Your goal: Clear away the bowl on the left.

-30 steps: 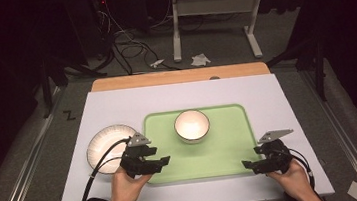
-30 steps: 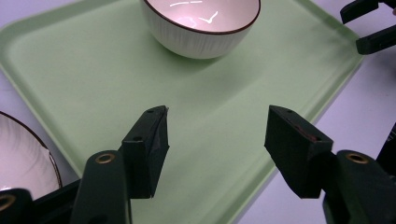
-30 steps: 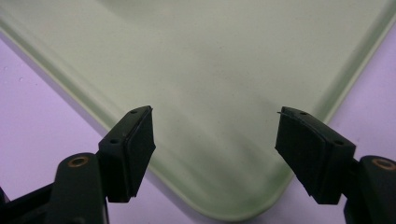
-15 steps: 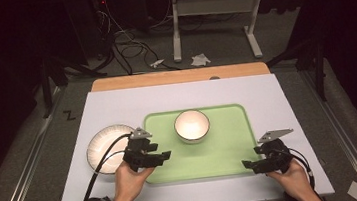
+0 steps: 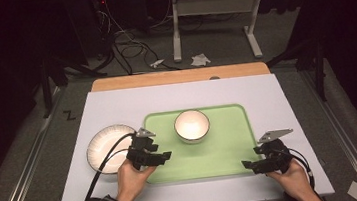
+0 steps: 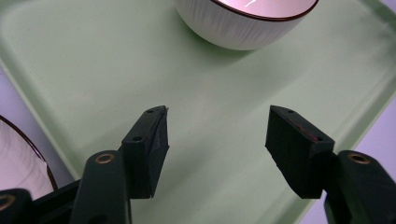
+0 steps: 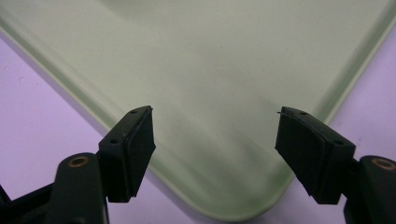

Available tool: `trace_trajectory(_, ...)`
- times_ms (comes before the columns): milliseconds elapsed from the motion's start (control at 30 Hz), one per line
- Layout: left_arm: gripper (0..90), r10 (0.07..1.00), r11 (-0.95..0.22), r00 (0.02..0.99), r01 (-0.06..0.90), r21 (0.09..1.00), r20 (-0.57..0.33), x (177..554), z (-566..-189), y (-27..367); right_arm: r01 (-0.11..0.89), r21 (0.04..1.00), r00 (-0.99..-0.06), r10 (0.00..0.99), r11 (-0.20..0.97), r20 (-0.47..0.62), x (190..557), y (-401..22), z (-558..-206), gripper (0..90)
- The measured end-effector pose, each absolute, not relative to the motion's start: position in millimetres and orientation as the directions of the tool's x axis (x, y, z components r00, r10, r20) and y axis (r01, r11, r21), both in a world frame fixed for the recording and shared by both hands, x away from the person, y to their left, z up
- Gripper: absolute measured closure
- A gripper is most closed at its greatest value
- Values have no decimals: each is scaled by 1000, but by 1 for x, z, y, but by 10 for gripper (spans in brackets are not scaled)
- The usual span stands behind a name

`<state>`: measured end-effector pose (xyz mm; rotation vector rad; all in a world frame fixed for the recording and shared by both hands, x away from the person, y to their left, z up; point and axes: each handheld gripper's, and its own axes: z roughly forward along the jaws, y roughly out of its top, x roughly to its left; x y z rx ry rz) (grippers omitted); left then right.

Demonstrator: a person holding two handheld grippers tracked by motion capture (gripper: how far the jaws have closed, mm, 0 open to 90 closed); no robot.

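i have both tools wide apart and gripping nothing. my left gripper [image 5: 164, 155] hangs over the near-left part of the flat pale green plastic tray with raised rim [image 5: 231, 147], jaws spread; in the left gripper view [image 6: 217, 135] bare tray floor shows between them, and the white ribbed ceramic bowl with a dark rim [image 6: 245, 21] stands just ahead on the tray. from the high view that bowl [image 5: 191, 125] sits upright in the tray's far-middle part, well inside the rim, and i can see nothing in it but a bright glare. the white ribbed plate with a dark rim [image 5: 108, 148] lies on the white tabletop [image 5: 116, 104] just left of the tray, beside my left hand [image 5: 132, 181]; its edge shows at the lower left of the left gripper view [image 6: 21, 158], and the gripper's cable crosses over it. my right gripper [image 5: 246, 165] hovers at the tray's near-right corner, jaws spread; in the right gripper view [image 7: 215, 140] that rounded corner lies between them, with white tabletop on both sides. the tray's near and right parts are bare, and the far strip of tabletop is open up to the wooden board [image 5: 179, 77] at the far edge.
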<state>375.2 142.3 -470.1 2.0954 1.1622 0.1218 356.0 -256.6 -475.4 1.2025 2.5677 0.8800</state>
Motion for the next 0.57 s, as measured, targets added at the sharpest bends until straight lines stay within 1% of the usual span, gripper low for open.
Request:
trace_trajectory(100, 390, 770, -353, 588, 717, 601, -248, 377, -475, 140, 642, 579, -664, 743, 502, 92, 356, -257, -476, 294)
trace_trajectory(133, 391, 773, -369, 591, 716, 593, -232, 377, -476, 139, 642, 580, -664, 742, 502, 92, 356, -257, -476, 294)
trace_trajectory(333, 401, 783, -364, 583, 711, 602, -216, 376, -474, 141, 642, 579, -664, 741, 502, 94, 356, -257, -476, 293)
trace_trajectory(567, 398, 778, -363, 584, 720, 592, -233, 376, -475, 141, 644, 577, -664, 741, 502, 97, 356, -256, -476, 294)
